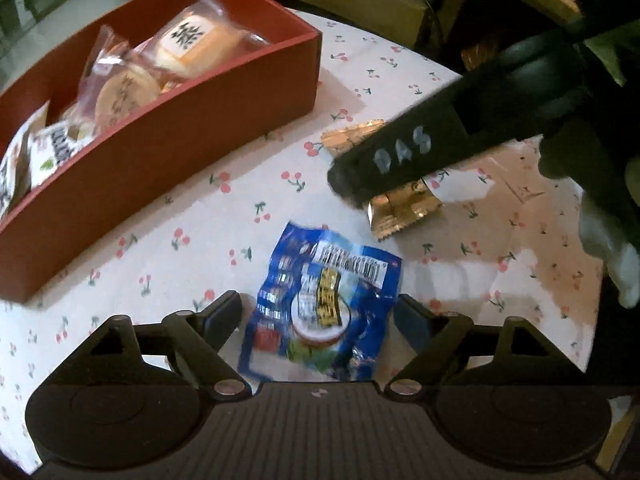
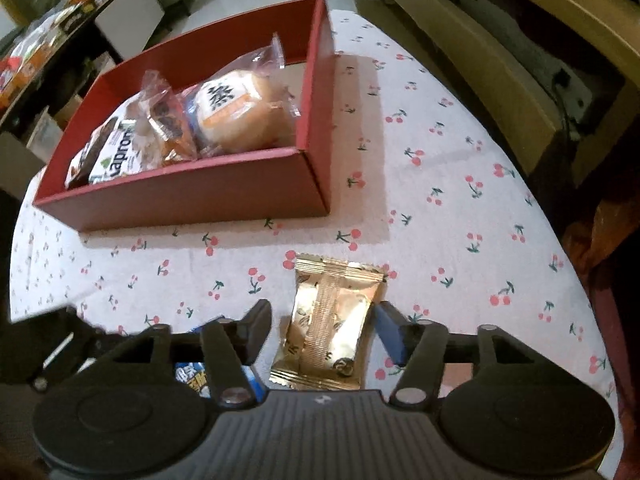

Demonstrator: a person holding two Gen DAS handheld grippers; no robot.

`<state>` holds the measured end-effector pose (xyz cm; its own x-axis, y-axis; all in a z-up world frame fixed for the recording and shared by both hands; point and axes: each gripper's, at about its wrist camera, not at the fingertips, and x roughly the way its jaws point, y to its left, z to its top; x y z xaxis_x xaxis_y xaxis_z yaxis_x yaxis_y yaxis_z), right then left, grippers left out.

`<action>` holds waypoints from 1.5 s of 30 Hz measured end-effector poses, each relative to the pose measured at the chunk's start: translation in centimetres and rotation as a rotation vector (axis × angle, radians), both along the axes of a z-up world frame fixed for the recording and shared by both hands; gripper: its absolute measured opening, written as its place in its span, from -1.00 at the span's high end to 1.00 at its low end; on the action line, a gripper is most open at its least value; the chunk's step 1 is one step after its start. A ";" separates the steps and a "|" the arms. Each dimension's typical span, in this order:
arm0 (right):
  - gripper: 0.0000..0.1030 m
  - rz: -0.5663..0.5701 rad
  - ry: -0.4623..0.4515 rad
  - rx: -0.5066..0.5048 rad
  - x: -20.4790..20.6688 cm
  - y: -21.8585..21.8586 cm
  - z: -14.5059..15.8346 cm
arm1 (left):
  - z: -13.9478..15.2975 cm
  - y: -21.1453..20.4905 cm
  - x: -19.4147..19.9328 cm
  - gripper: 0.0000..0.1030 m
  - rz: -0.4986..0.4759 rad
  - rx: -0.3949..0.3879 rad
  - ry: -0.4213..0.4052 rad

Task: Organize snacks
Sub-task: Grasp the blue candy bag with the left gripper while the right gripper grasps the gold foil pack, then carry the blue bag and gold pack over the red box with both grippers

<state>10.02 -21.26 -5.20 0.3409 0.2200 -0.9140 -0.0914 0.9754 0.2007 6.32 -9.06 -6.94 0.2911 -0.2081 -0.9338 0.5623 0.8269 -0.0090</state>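
Bench has a white cherry-print cloth (image 2: 440, 208), cluttered room behind. Red box (image 2: 192, 196) holds several wrapped snacks. Left gripper (image 1: 318, 316) jaws wide around a blue packet (image 1: 320, 304); right gripper (image 2: 324, 328) jaws wide around a gold packet (image 2: 328, 324).

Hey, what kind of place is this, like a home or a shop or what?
Most likely a home, perhaps a living or dining room. A cherry-print tablecloth covers the table, a red box on it holds wrapped pastries, and cluttered shelving stands behind. Both grippers hover open over loose snack packets.
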 end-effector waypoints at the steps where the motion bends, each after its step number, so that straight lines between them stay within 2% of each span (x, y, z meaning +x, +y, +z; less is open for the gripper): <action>1: -0.43 0.009 -0.004 -0.011 0.0 0.1 0.0 | -0.1 -0.3 0.1 -0.79 -0.003 0.006 -0.007; 3: -0.43 0.030 -0.011 -0.036 -0.1 0.3 0.0 | -0.6 -0.8 0.5 -0.88 -0.016 0.018 -0.015; 5: -0.43 0.053 -0.020 -0.063 -0.2 0.7 -0.1 | -0.6 -0.9 0.4 -0.88 -0.021 0.016 -0.020; 7: -0.32 0.080 -0.034 -0.109 -0.4 1.3 -0.1 | -0.7 -1.2 0.2 -0.83 -0.024 0.017 -0.027; 10: -0.14 0.114 -0.057 -0.164 -0.8 1.8 0.0 | -0.4 -1.2 0.3 -0.60 -0.008 0.013 -0.039; 11: -0.06 0.115 -0.057 -0.162 -0.9 1.7 0.1 | -0.1 -0.9 0.4 -0.49 0.002 0.009 -0.041; 12: -0.04 0.114 -0.057 -0.158 -0.9 1.5 0.1 | 0.1 -0.7 0.4 -0.48 0.016 0.004 -0.037; 17: -0.03 0.120 -0.062 -0.139 -1.7 1.3 0.5 | 0.3 0.5 0.0 -0.47 0.089 0.003 -0.022; 23: -0.03 0.104 -0.110 -0.079 -2.9 1.1 2.4 | 1.7 1.8 -0.6 -0.47 0.163 -0.054 -0.026; 29: -0.03 0.112 -0.129 -0.063 -4.4 2.0 3.1 | 3.1 3.5 -1.3 -0.47 0.229 -0.097 -0.043; 35: -0.03 0.114 -0.137 -0.061 -5.6 2.8 3.3 | 3.4 4.8 -1.9 -0.47 0.261 -0.091 -0.052; 45: -0.03 0.115 -0.188 -0.026 -5.5 4.0 4.8 | 5.0 6.1 -1.9 -0.47 0.316 -0.137 -0.087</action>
